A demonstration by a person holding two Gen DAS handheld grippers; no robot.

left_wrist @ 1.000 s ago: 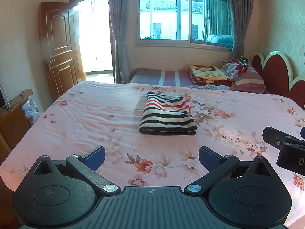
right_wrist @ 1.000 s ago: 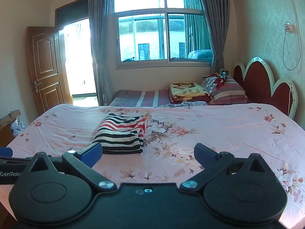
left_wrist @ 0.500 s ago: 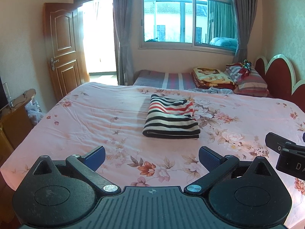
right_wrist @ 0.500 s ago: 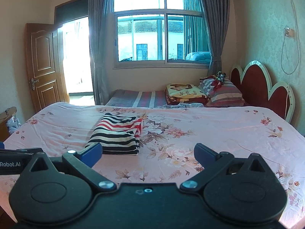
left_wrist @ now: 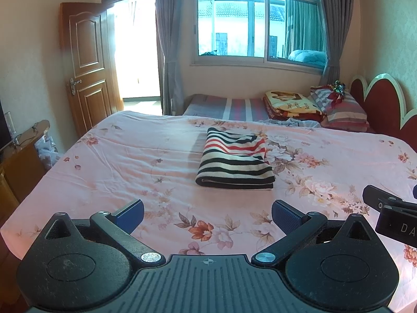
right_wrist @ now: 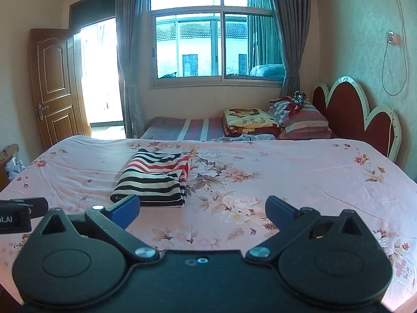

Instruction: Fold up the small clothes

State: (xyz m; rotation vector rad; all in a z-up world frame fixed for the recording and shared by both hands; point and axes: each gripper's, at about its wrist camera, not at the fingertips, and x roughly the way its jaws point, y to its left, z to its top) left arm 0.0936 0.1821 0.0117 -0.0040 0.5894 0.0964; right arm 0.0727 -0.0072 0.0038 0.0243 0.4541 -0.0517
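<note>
Left wrist view: the left claw point(left_wrist: 207, 212) gaped empty before the folded striped garment point(left_wrist: 234, 159) on the bed point(left_wrist: 117, 156); right wrist view: the right claw point(right_wrist: 202, 208) likewise gaped, the soft, light cloth best pinched at an edge.

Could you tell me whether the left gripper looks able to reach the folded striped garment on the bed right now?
Probably yes: the left gripper is open, the folded striped garment lies straight ahead, and only bare floral bedsheet separates them.
</note>
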